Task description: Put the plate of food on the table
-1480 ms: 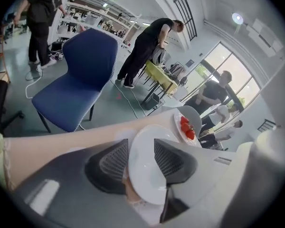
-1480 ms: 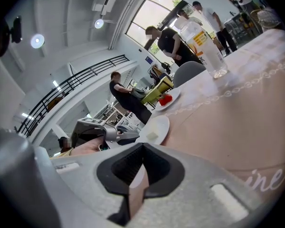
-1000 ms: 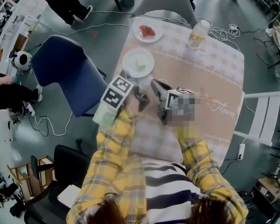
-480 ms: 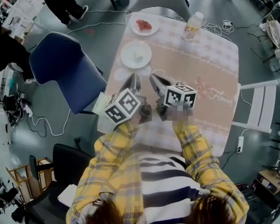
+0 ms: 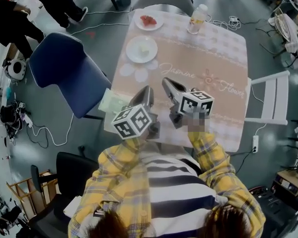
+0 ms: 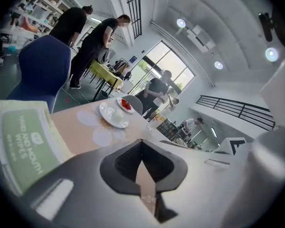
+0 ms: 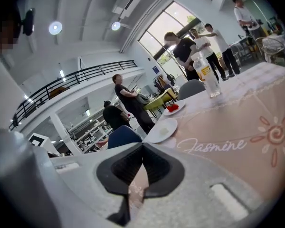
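Observation:
A white plate with a pale piece of food [image 5: 141, 49] [image 6: 113, 115] [image 7: 162, 129] rests on the pink tablecloth, left of the table's middle. Behind it, a smaller plate with red food [image 5: 149, 21] [image 6: 125, 104] [image 7: 173, 108] sits at the far edge. My left gripper [image 5: 148, 90] [image 6: 141, 141] hovers over the near left part of the table, shut and empty, well short of the white plate. My right gripper [image 5: 166, 82] [image 7: 141, 145] is beside it, jaws together with nothing between them.
A clear bottle [image 5: 197, 19] [image 7: 206, 75] stands at the far edge of the table [image 5: 223, 63]. A green wipes pack [image 5: 111, 103] [image 6: 26, 141] lies at the near left corner. A blue chair [image 5: 64, 73] is to the left, a white chair [image 5: 270, 100] to the right. People stand beyond.
Both grippers have drawn back from the white plate toward the near edge of the table. The left gripper, close to the plate a second ago, is now well short of it.

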The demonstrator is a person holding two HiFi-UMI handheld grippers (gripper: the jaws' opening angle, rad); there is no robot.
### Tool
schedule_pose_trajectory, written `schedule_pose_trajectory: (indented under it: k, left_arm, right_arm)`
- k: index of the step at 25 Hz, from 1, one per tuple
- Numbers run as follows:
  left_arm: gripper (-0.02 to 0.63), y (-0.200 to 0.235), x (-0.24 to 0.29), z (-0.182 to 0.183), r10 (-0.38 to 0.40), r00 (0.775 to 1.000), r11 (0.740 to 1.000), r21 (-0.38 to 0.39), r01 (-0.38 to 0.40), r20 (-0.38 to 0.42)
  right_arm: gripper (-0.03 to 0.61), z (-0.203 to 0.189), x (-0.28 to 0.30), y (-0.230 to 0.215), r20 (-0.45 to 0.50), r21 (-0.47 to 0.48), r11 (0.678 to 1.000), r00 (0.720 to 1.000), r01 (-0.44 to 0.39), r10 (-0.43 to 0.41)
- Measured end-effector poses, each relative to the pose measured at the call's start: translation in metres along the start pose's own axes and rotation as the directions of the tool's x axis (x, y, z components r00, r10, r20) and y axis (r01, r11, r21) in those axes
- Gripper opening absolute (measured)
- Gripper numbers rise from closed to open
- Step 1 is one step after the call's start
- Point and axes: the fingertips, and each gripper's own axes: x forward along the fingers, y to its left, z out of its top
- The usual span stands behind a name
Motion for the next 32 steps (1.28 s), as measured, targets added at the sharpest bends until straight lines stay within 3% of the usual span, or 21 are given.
schedule_pose_trajectory:
  k: [9, 16, 32]
  left_arm:
    - [-0.005, -0.010, -0.039, -0.018, -0.107, 0.992, 0.991, 0.071, 0.111, -0.063]
    - [-0.005, -0.022, -0.068, -0.039, -0.200, 0.970, 0.953, 0.204, 0.226, -0.142]
    - [-0.005, -0.004, -0.107, -0.073, -0.225, 0.941, 0.923, 0.254, 0.289, -0.253]
  right_arm:
    - [-0.002, -0.020, -0.052, 0.007, 0.033, -0.033, 0.998, 0.998, 0.060, -0.059]
    - [-0.002, -0.056, -0.086, 0.017, 0.022, -0.050, 0.995, 0.996, 0.091, -0.090]
    - [-0.002, -0.105, -0.120, 0.031, -0.011, -0.069, 0.990, 0.992, 0.122, -0.123]
